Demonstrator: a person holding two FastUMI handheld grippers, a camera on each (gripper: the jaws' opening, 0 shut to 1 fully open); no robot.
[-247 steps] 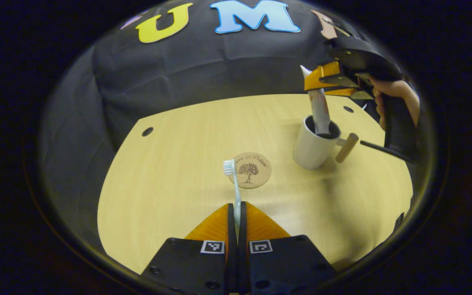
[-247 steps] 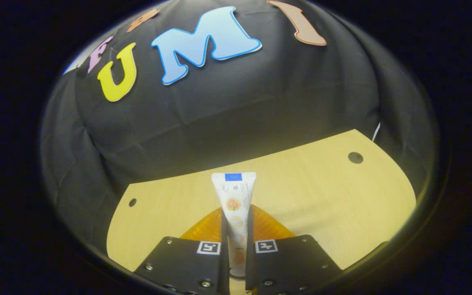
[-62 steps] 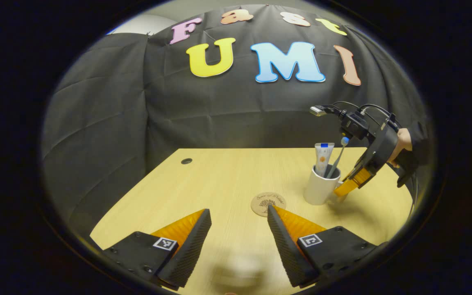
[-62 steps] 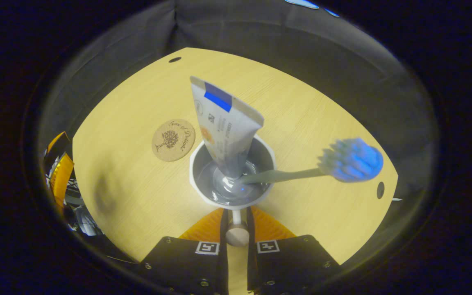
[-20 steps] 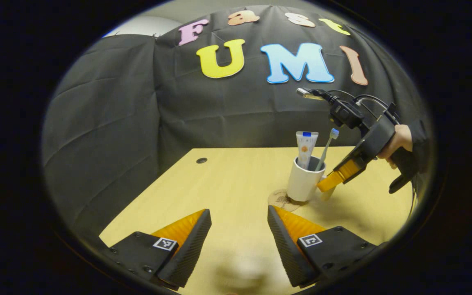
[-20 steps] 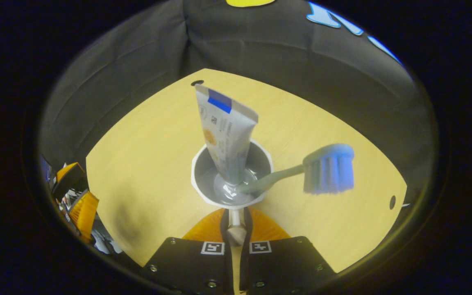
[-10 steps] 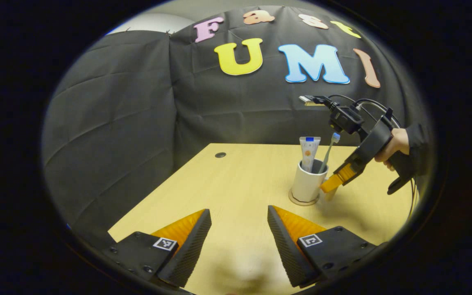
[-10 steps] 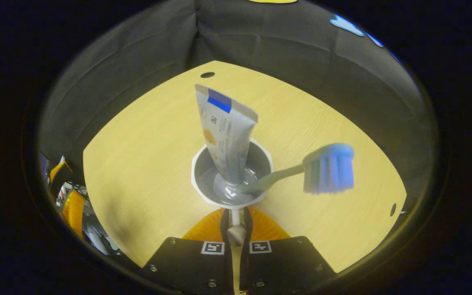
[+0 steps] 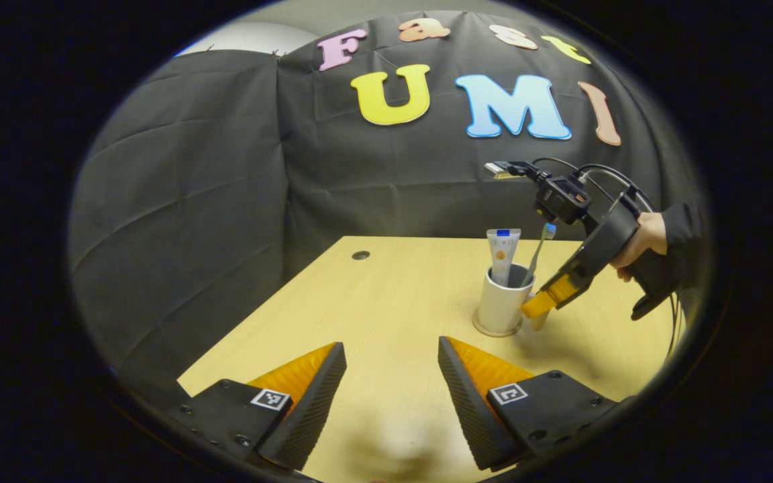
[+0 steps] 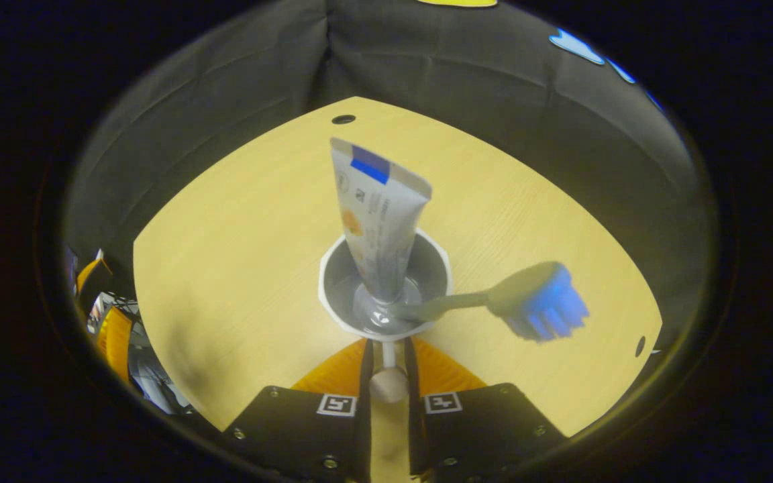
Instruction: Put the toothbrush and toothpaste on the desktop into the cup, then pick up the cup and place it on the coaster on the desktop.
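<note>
While printing stays illegible, toothpaste (image 10: 378, 221) stands in cup (image 10: 333, 295).

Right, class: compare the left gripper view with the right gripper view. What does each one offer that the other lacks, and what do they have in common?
Left gripper view: a side look, with the cup standing on the coaster, a person's hand holding the right gripper at the cup's side, and the left gripper open above the table.
Right gripper view: a look straight down into the cup to its inside bottom, with the handle knob between that gripper's fingers.
Both: the toothpaste and toothbrush standing in the cup, on the wooden table.
</note>
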